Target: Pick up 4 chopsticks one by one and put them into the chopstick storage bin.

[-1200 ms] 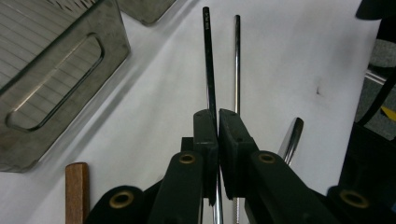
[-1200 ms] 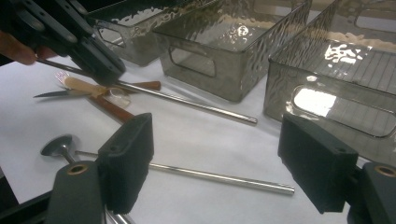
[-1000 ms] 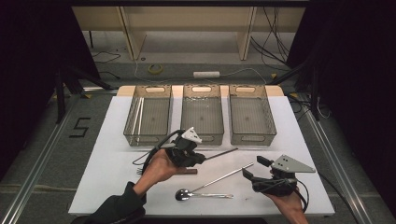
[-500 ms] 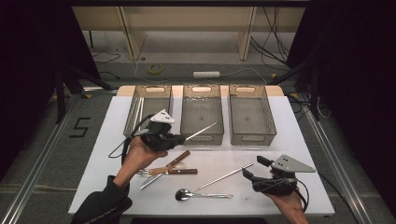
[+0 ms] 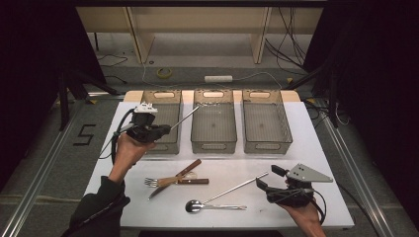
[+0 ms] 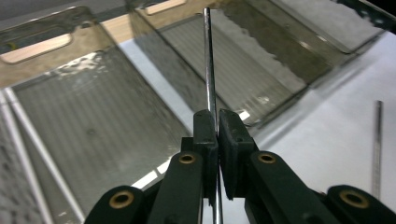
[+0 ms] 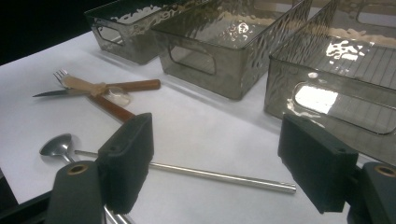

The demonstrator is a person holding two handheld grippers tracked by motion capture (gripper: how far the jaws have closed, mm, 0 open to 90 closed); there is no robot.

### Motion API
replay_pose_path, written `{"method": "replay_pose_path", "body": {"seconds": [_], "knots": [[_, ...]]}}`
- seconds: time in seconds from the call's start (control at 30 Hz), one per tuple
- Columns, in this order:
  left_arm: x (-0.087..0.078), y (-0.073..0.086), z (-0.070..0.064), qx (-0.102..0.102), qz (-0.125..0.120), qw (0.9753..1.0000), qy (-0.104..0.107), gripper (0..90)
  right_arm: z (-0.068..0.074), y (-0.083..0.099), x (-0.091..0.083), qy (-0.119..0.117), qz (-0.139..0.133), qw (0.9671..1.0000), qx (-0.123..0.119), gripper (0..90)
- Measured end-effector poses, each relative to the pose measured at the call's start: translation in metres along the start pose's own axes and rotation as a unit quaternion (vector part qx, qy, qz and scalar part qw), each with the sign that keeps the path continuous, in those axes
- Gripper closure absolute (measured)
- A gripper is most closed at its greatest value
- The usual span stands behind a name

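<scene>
A: Where's the thin metal chopstick (image 5: 185, 114) right now?

B: Pinched between the closed jaws of the left gripper (image 5: 166, 129), held in the air. It points toward two o'clock, its tip over the gap between the left smoky clear plastic bin (image 5: 163, 129) and the middle smoky plastic bin (image 5: 213, 127). The left gripper view shows it as a straight rod running up from the jaws.

A: And the right gripper (image 5: 265, 178)?

B: Jaws spread wide with nothing between them, low at five o'clock on the white table (image 5: 306, 148). A second metal chopstick (image 7: 219, 177) lies just beyond it, beside a steel spoon (image 7: 57, 145). A wooden-handled fork (image 5: 174, 181) and wooden-handled knife (image 5: 177, 177) lie crossed at seven o'clock.
</scene>
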State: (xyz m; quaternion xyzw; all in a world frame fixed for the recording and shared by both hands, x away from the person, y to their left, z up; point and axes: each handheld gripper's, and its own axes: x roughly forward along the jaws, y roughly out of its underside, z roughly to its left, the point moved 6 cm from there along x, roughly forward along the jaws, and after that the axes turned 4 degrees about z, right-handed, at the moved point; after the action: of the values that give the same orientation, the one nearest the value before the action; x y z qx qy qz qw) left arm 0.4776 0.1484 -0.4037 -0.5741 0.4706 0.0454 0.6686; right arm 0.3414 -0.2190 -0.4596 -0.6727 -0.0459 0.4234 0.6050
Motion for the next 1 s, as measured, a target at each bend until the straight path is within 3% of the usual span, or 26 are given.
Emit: {"method": "replay_pose_path", "body": {"seconds": [0.17, 0.4, 1.0], "knots": [[0.002, -0.001, 0.024, -0.021, -0.006, 0.9993, -0.029, 85.7, 0.000, 0.000, 0.000, 0.000, 0.000, 1.0000, 0.000, 27.6], [0.008, 0.000, 0.051, -0.052, -0.011, 0.9972, -0.053, 85.7, 0.000, 0.000, 0.001, -0.001, 0.000, 1.0000, 0.000, 27.7], [0.043, -0.001, 0.094, -0.108, 0.013, 0.9900, -0.090, 85.6, 0.000, 0.000, 0.001, -0.004, 0.000, 1.0000, 0.001, 27.6]]}}
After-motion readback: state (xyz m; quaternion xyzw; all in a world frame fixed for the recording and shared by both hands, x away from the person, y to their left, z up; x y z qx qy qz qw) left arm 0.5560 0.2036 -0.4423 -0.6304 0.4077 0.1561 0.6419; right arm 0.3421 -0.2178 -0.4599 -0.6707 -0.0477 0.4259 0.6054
